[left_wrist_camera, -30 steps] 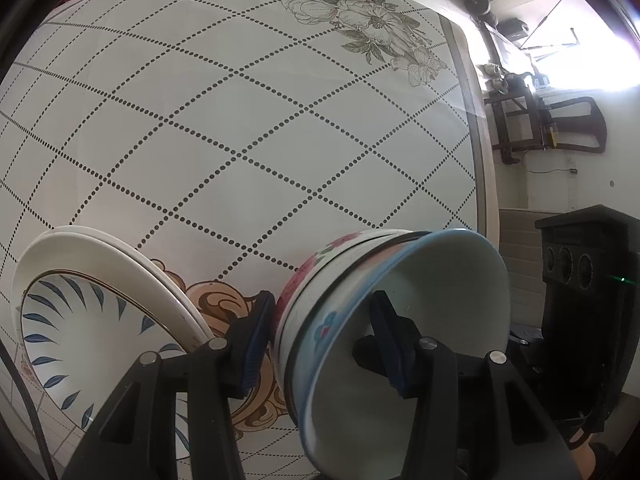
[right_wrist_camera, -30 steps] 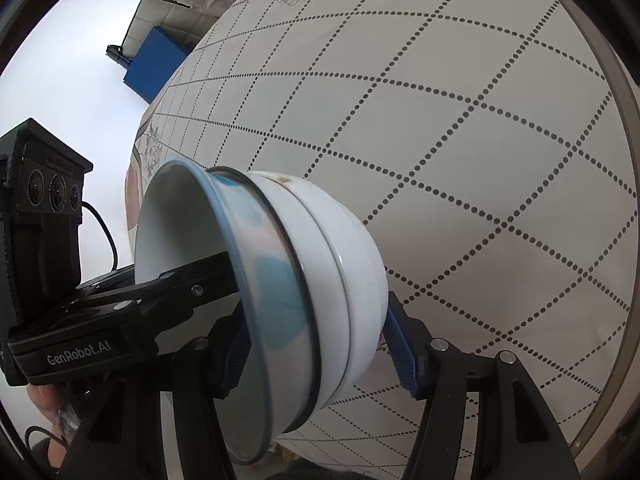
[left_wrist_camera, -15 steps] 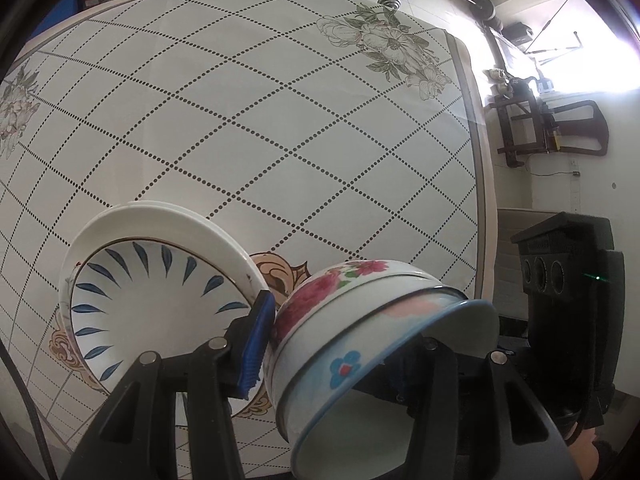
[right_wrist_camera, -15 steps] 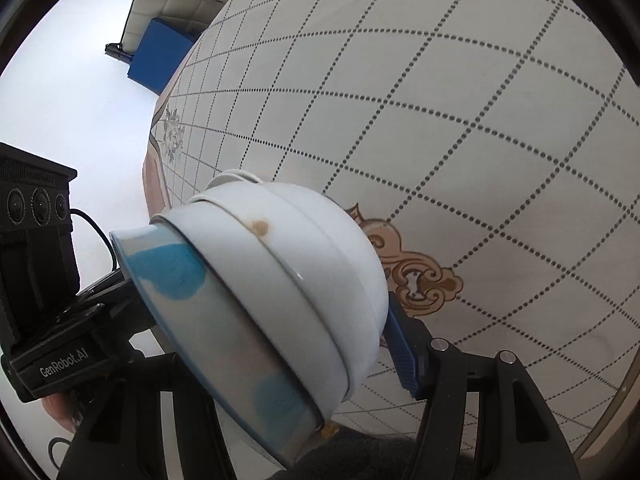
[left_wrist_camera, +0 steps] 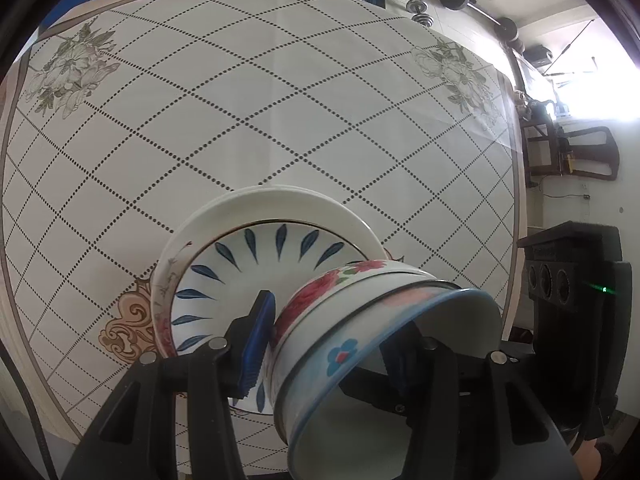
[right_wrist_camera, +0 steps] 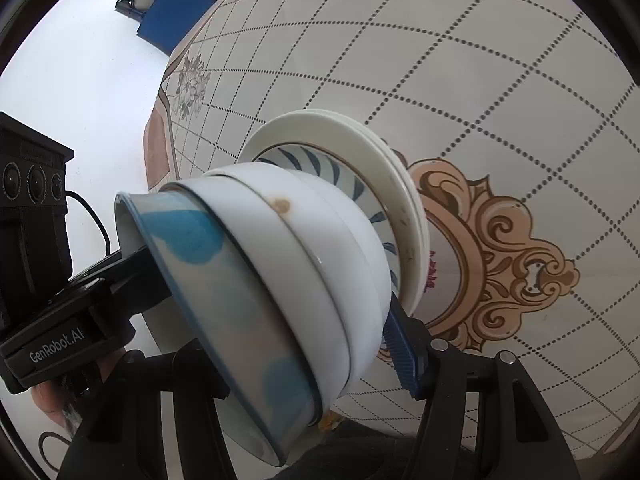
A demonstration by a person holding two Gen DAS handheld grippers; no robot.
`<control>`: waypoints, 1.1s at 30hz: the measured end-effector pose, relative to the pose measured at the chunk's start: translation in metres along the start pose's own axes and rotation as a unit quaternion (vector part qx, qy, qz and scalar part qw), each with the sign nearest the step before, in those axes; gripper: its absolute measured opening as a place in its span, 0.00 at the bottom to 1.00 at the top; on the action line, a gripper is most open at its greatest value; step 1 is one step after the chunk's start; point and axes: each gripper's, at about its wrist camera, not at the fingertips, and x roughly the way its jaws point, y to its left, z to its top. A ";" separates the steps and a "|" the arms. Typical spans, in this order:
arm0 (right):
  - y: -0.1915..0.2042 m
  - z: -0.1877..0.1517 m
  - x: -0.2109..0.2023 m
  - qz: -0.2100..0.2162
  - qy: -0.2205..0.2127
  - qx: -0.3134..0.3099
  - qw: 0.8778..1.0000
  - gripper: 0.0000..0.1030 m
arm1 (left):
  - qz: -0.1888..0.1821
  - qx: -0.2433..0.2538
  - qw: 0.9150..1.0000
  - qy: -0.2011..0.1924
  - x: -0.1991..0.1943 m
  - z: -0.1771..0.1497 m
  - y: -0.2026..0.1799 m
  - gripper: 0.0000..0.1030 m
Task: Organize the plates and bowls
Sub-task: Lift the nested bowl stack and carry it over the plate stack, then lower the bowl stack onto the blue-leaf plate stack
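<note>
Both the left gripper (left_wrist_camera: 324, 344) and the right gripper (right_wrist_camera: 280, 344) clamp the nested stack of bowls (left_wrist_camera: 360, 332) by its walls, just above the plates (left_wrist_camera: 256, 240) mid-table; glazed ceramic looks heavy, slippery and breakable.

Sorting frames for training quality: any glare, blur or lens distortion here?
Left wrist view: window blown out at upper right, tablecloth grid bulges from the fisheye lens, bowl stack sharp. Right wrist view: floor washed out white, same bulge, no motion blur.
</note>
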 end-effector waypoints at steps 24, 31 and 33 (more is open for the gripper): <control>0.028 0.024 0.074 -0.031 0.022 0.024 0.999 0.61 | -0.006 -0.012 1.000 0.027 0.025 0.009 0.047 0.44; 0.031 0.028 0.081 -0.030 0.028 0.028 0.999 0.61 | -0.004 -0.013 1.000 0.026 0.026 0.012 0.047 0.43; 0.030 0.029 0.083 -0.028 0.030 0.031 0.999 0.61 | -0.005 -0.012 1.000 0.026 0.026 0.013 0.047 0.43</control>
